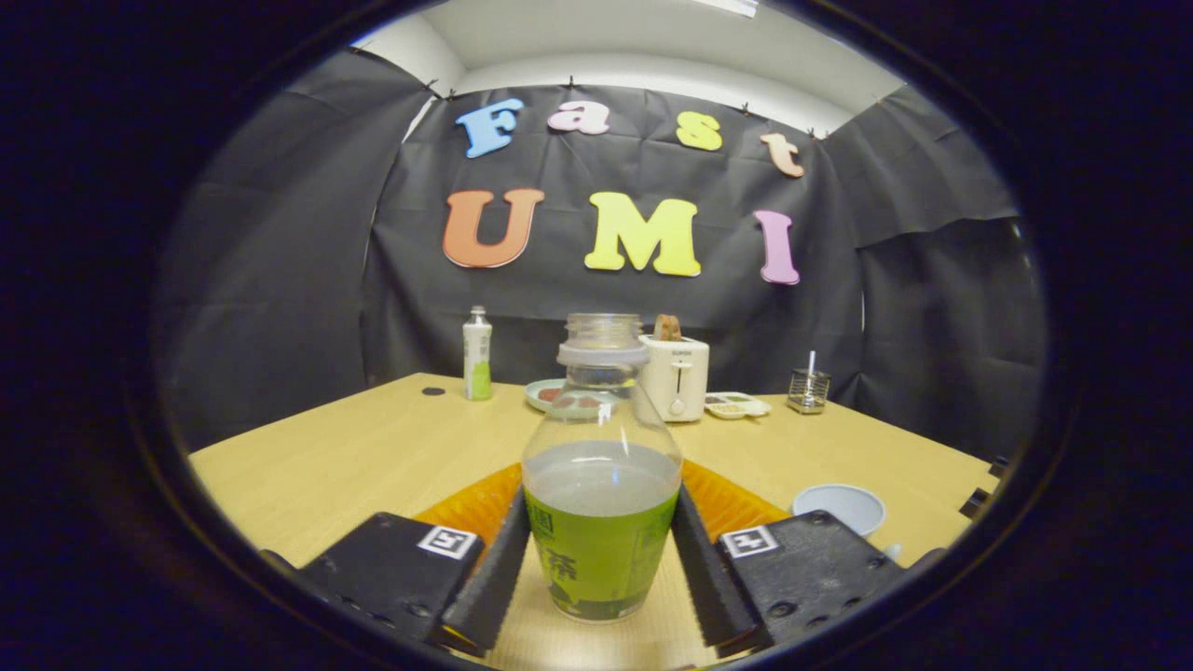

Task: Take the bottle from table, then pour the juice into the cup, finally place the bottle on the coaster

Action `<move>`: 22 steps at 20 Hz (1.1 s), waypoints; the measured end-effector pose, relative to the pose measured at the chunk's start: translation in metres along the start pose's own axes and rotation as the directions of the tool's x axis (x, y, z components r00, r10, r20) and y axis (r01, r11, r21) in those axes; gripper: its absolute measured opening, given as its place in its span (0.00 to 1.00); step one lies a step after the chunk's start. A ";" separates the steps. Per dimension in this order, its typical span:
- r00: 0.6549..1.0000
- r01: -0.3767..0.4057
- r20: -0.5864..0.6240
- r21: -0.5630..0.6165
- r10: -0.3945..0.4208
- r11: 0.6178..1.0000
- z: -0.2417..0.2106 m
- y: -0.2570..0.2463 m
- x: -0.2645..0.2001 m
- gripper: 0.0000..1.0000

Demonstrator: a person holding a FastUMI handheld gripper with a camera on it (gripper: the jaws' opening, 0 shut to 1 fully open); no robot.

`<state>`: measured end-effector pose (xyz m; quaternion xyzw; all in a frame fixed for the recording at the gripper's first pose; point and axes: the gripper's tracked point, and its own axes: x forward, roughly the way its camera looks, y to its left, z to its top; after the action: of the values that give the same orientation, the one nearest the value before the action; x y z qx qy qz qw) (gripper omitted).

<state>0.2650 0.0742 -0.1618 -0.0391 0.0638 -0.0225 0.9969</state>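
Uncapped bottle (601, 485) upright on the bench (373, 457), between the tongs (601, 568), whose 2 fingers press its labelled lower body. Half-full thin plastic: light, smooth, likely crushable; cup (839, 508) right of bottle.

gripper cam | low over table (373, 447) | faces booth wall | bottle (601, 485) close

Black cloth wall (280, 280) encloses booth; white ceiling (652, 47) above; pale wood counter (373, 457) below, evenly lit.
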 end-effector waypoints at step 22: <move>0.983 -0.165 -0.011 0.358 0.181 0.919 0.065 0.040 -0.062 0.79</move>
<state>0.2136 0.1220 -0.0927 0.1483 0.0840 0.0536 0.9839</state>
